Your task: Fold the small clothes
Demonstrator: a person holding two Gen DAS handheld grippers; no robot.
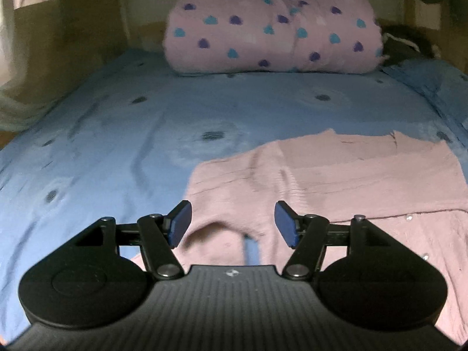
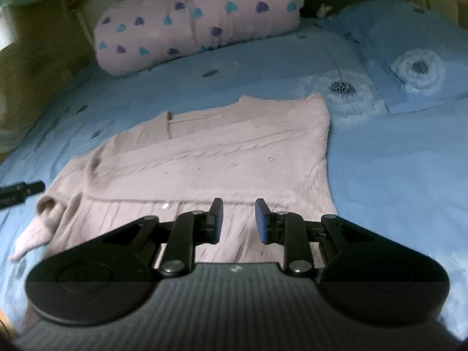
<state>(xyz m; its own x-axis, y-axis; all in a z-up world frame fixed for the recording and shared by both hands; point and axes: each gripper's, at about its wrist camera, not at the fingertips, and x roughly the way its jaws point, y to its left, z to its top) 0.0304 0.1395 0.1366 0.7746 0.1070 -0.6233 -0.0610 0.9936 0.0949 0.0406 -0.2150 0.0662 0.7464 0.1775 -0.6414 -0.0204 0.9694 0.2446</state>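
Observation:
A small pink knitted sweater (image 1: 336, 181) lies flat on the blue bedsheet (image 1: 117, 134), partly folded, with a sleeve laid across its body. It also shows in the right wrist view (image 2: 222, 158), with a loose cuff at the lower left. My left gripper (image 1: 232, 223) is open and empty, just above the sweater's near left edge. My right gripper (image 2: 238, 219) is open with a narrower gap, empty, above the sweater's near hem. Part of the left gripper (image 2: 20, 193) shows at the left edge of the right wrist view.
A rolled pink blanket with blue and purple hearts (image 1: 272, 29) lies at the head of the bed; it also shows in the right wrist view (image 2: 199, 20). A blue pillow (image 2: 415, 58) sits at the right. A dark object (image 1: 409, 44) lies behind it.

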